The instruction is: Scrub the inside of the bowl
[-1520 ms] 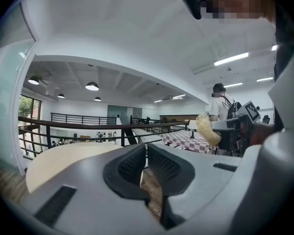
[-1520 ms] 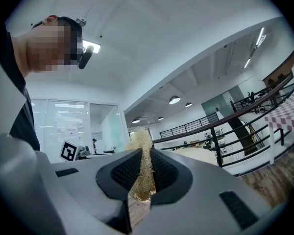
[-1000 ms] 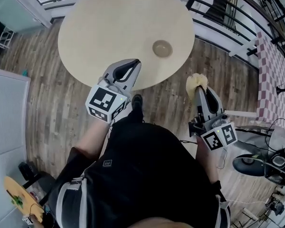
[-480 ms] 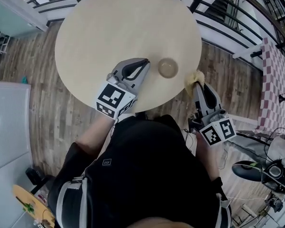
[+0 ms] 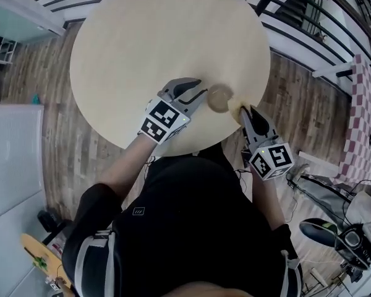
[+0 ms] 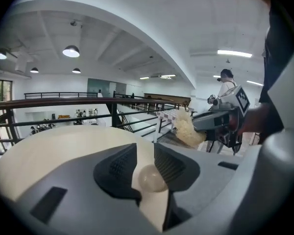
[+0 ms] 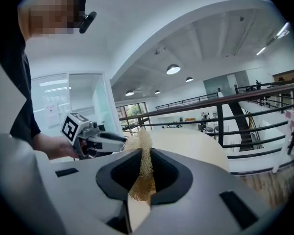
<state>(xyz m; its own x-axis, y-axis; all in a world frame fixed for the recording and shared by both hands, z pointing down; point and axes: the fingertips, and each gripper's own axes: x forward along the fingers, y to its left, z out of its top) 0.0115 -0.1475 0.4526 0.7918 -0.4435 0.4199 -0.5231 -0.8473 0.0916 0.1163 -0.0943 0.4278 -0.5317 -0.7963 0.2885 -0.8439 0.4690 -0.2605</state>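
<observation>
Table: a round pale wooden table [image 5: 142, 48] stands on a brown plank floor [image 5: 55, 141]. A black metal railing [image 5: 297, 23] runs behind its far side.
Further off: a red-and-white checked cloth [image 5: 365, 116] lies to the right, well apart from the table.
Bowl: the small round translucent beige bowl [image 5: 219, 98] sits upright on the table, near the edge closest to the person.
Left gripper: the left gripper [image 5: 201, 93] lies low over the table just left of the bowl. Its jaws are opening. In the left gripper view the bowl shows in the gap just past the tips, and the pads are not pressing on it.
Right gripper: the right gripper [image 5: 242, 111] is at the table edge, just right of the bowl, pointing toward it. It is clenched on a pale yellow fibrous scrub pad [image 7: 144, 165], whose frayed end sticks out beyond the tips.
Between the grippers: the bowl lies between the two tips, close to both. The scrub pad is beside the bowl's rim, not inside it.
</observation>
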